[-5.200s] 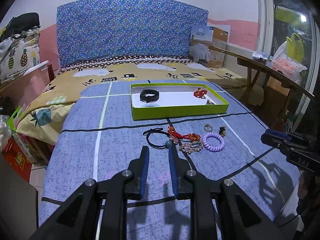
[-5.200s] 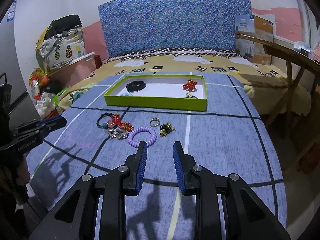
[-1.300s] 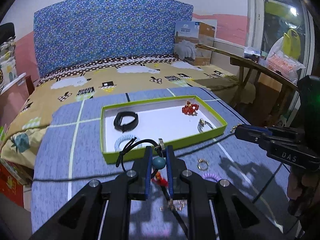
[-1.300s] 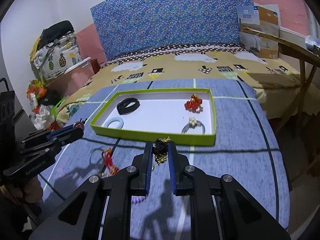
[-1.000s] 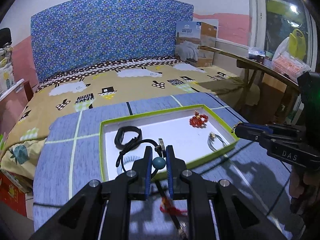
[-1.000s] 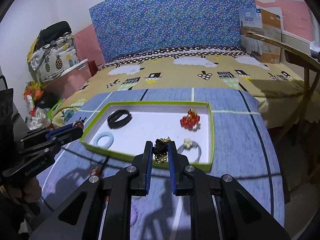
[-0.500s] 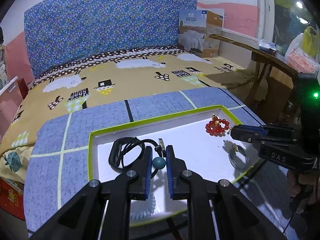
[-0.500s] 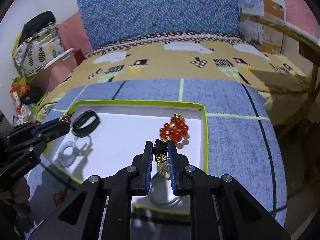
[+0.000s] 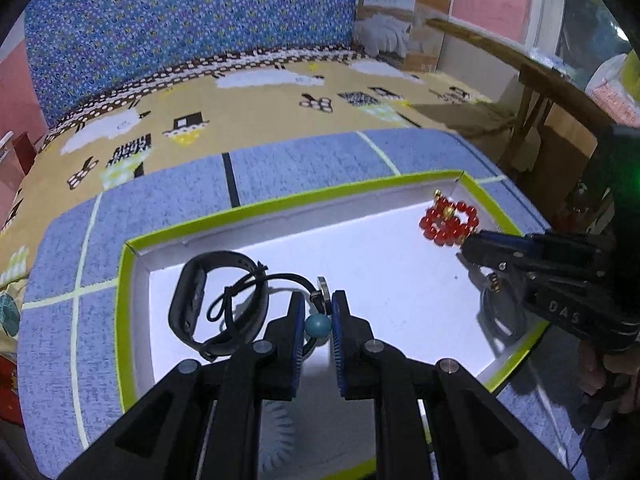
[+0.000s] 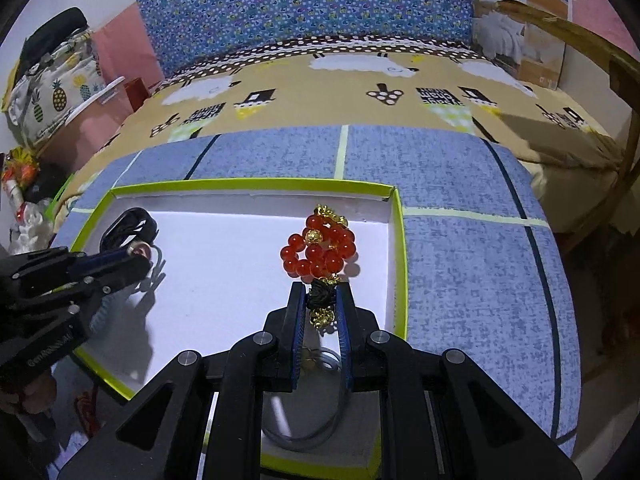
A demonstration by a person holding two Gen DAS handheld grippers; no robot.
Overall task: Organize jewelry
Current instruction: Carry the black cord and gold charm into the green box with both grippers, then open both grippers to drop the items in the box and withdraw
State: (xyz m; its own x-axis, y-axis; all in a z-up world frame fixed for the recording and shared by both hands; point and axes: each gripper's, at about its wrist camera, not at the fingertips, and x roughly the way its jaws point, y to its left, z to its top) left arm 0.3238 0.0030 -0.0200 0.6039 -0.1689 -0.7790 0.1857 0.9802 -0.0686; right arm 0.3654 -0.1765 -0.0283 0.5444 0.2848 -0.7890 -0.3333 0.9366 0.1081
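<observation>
A green-rimmed tray (image 9: 280, 202) with a white floor lies on the blue bedcover. My left gripper (image 9: 318, 304) is shut on a black cord with a teal bead (image 9: 318, 325), held over the tray's left part beside a black wristband (image 9: 200, 296). My right gripper (image 10: 320, 292) is shut on a black and gold charm (image 10: 321, 304), held over the tray's right part just short of a red bead bracelet (image 10: 318, 250). The tray (image 10: 400, 240) also shows in the right wrist view. A grey hair tie (image 10: 300, 420) lies under the right gripper.
A pale blue spiral hair tie (image 9: 276, 428) lies in the tray under my left gripper. A red cord (image 10: 86, 412) lies on the cover left of the tray. The patterned bed and blue headboard (image 10: 300, 4) are behind. A wooden table (image 9: 532, 80) stands at right.
Both grippers have moved forward and lower over the tray, each still holding its piece. The tray and the red bracelet now look closer.
</observation>
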